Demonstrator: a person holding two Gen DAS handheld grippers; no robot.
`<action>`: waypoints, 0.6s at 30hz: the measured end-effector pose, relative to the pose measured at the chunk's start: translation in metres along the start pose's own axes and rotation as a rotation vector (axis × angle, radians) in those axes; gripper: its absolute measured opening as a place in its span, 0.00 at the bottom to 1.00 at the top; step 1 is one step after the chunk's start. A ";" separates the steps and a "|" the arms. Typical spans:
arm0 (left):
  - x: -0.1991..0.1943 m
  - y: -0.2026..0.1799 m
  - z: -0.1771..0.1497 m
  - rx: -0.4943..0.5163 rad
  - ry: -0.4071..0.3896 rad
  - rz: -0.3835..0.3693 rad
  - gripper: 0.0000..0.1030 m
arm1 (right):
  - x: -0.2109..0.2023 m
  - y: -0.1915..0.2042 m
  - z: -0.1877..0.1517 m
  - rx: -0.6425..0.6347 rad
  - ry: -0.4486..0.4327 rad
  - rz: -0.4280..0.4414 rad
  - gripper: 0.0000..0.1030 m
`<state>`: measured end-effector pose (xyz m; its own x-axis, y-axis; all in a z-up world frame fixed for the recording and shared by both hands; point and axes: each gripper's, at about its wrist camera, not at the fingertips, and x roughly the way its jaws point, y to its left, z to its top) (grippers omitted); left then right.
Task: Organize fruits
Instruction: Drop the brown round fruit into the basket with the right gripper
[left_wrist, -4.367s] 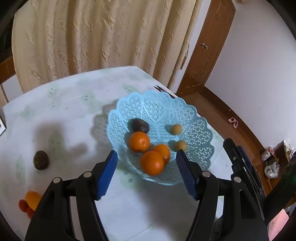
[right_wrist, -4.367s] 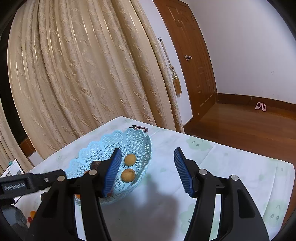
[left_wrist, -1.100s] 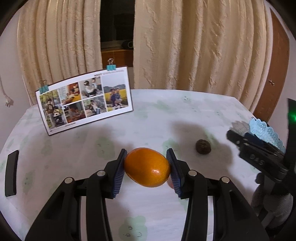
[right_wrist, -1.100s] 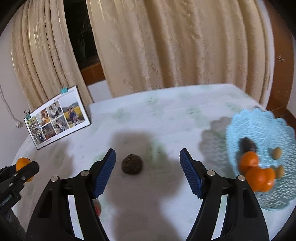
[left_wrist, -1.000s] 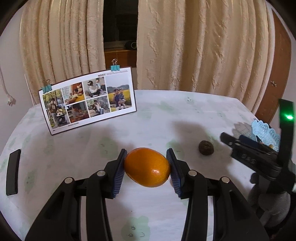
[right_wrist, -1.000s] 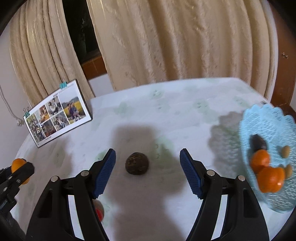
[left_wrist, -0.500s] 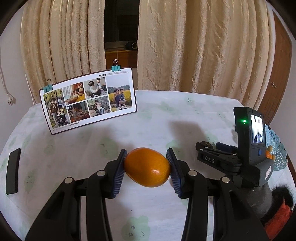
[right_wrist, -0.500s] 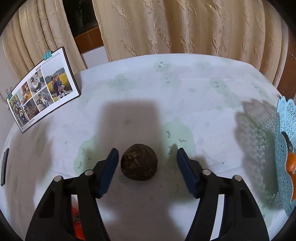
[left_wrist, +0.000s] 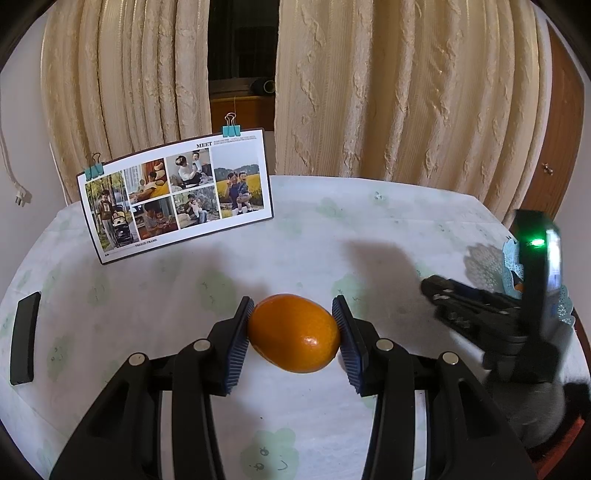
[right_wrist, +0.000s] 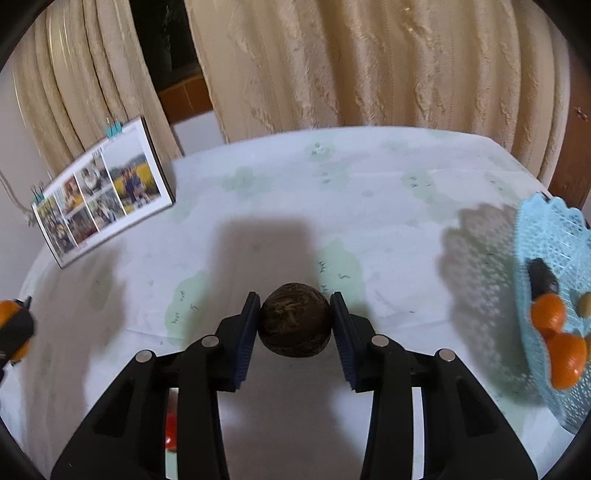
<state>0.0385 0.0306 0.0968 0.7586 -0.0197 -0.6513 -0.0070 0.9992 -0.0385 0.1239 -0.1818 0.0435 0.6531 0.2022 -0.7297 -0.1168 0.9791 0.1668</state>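
My left gripper (left_wrist: 293, 332) is shut on an orange fruit (left_wrist: 293, 333) and holds it above the white tablecloth (left_wrist: 310, 236). My right gripper (right_wrist: 294, 325) is shut on a dark brown wrinkled fruit (right_wrist: 294, 325) just over the cloth. The right gripper's body shows at the right edge of the left wrist view (left_wrist: 517, 314). The light blue lattice basket (right_wrist: 554, 236) stands at the right with oranges (right_wrist: 548, 312), a dark fruit (right_wrist: 541, 277) and a small tan fruit (right_wrist: 584, 302) inside.
A clipped photo card (left_wrist: 177, 197) stands at the back left of the table. A black bar (left_wrist: 24, 341) lies at the left edge. A small red fruit (right_wrist: 170, 432) lies under my right gripper. Curtains hang behind the table.
My right gripper has moved in over the dark fruit and closed on it. My left gripper keeps the orange, nearly still.
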 end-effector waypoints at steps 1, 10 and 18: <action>0.000 -0.001 0.000 0.002 0.001 0.000 0.43 | -0.008 -0.003 0.000 0.011 -0.015 0.004 0.39; 0.002 -0.009 -0.004 0.020 0.006 -0.006 0.43 | -0.063 -0.043 -0.008 0.096 -0.120 -0.026 0.39; 0.005 -0.028 -0.010 0.054 0.035 -0.063 0.43 | -0.105 -0.103 -0.025 0.207 -0.199 -0.116 0.39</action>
<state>0.0357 0.0026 0.0868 0.7329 -0.0825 -0.6753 0.0754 0.9964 -0.0399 0.0483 -0.3035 0.0867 0.7895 0.0611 -0.6107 0.1087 0.9654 0.2370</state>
